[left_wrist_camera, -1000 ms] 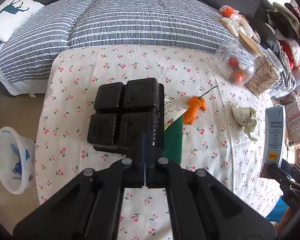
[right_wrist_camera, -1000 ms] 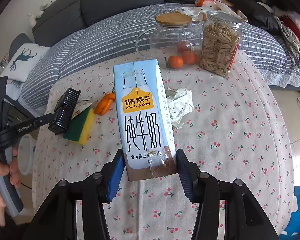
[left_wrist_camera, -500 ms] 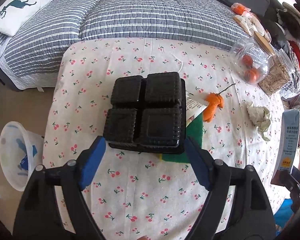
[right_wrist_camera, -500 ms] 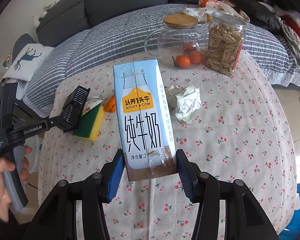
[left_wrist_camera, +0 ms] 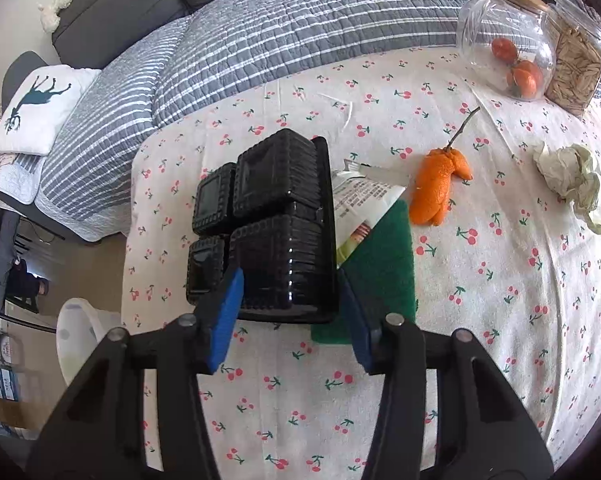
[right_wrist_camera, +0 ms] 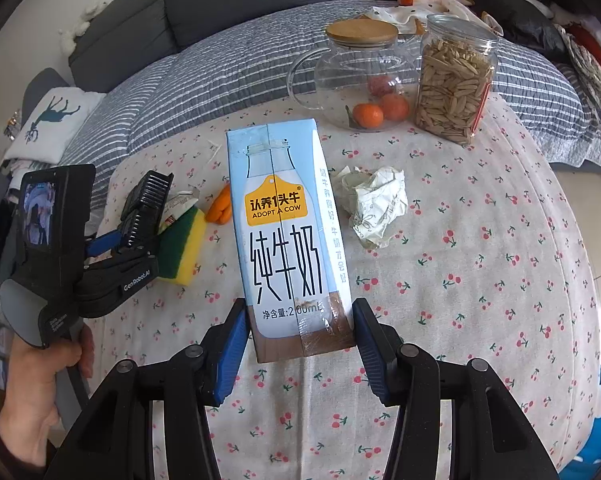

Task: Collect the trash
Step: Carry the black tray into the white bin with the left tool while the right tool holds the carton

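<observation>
My left gripper [left_wrist_camera: 290, 312] has its blue pads around the near right corner of a black four-compartment plastic tray [left_wrist_camera: 264, 224], which stands tilted on edge over the cherry-print tablecloth [left_wrist_camera: 480, 300]. The tray [right_wrist_camera: 144, 208] and left gripper [right_wrist_camera: 116, 256] also show in the right wrist view. My right gripper [right_wrist_camera: 300, 344] is shut on a blue and white milk carton [right_wrist_camera: 286, 236], held upright above the table. On the cloth lie an orange peel [left_wrist_camera: 438, 188], a crumpled paper ball [right_wrist_camera: 374, 204] and a torn wrapper [left_wrist_camera: 360, 200].
A green and yellow sponge [right_wrist_camera: 182, 244] lies beside the tray. A glass jug with oranges [right_wrist_camera: 364, 84] and a jar of seeds [right_wrist_camera: 452, 84] stand at the table's far edge. A white bin [left_wrist_camera: 78, 340] stands on the floor left of the table. A striped quilt [left_wrist_camera: 300, 32] lies behind.
My left gripper opened from its shut grip on the tray's edge, then narrowed around the tray's corner. The tray has turned more on edge. The right gripper keeps holding the carton.
</observation>
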Available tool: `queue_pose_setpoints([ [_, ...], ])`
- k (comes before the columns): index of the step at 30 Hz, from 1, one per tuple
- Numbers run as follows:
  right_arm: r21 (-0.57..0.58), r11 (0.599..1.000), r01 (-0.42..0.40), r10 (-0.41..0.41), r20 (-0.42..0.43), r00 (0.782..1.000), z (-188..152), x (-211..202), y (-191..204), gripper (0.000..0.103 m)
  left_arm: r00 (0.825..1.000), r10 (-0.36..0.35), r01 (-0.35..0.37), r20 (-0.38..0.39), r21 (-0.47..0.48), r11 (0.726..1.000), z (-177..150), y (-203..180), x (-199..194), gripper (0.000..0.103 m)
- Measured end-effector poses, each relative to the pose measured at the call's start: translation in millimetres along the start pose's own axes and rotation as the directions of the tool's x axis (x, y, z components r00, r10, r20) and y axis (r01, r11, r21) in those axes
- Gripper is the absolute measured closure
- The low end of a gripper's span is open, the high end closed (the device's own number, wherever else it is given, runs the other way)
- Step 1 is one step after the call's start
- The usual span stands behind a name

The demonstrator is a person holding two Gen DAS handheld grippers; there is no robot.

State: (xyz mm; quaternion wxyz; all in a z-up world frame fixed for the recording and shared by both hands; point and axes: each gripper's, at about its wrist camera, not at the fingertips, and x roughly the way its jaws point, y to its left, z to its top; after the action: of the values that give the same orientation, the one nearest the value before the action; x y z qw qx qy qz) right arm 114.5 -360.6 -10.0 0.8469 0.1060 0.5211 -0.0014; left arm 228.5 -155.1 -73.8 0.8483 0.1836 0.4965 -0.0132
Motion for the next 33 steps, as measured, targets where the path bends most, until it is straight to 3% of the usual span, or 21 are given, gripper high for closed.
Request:
queue_pose_setpoints([
  [5,-0.001,1.0,0.003,-0.003,0.003,1.0,-0.6,-2.0,-1.1,0.05,0.998,-0.038,0.038,0.045,-0.005,0.999,0.2,23.9,-22.8,0.065],
  [13,-0.007,1.0,-0.002,0.002,0.018,1.0,-5.7,-10.7,9.3,0.05,0.984,-0.144,0.161,0.102,-0.186,0.969,-26.7,102.7,-41.7,0.067],
  [17,-0.021,1.0,-0.013,0.013,0.029,0.999,-7.5,-14.8,20.9,0.05,0.968,-0.207,0.241,0.141,-0.294,0.925,-53.7,144.7,-44.9,0.067],
  [23,-0.058,0.998,-0.032,0.034,0.03,0.999,-11.5,-14.0,48.0,0.05,0.949,-0.238,0.305,0.209,-0.396,0.866,-91.1,190.7,-50.4,0.067],
  [28,-0.096,0.994,-0.054,0.056,0.02,0.998,-12.7,-4.9,79.7,0.05,0.922,-0.281,0.38,0.266,-0.491,0.784,-115.5,234.3,-55.2,0.067],
  [33,-0.124,0.987,-0.101,0.101,-0.005,0.995,-12.3,10.5,119.5,0.05,0.948,-0.184,0.296,0.258,-0.518,0.803,-135.7,271.1,-55.4,0.067],
])
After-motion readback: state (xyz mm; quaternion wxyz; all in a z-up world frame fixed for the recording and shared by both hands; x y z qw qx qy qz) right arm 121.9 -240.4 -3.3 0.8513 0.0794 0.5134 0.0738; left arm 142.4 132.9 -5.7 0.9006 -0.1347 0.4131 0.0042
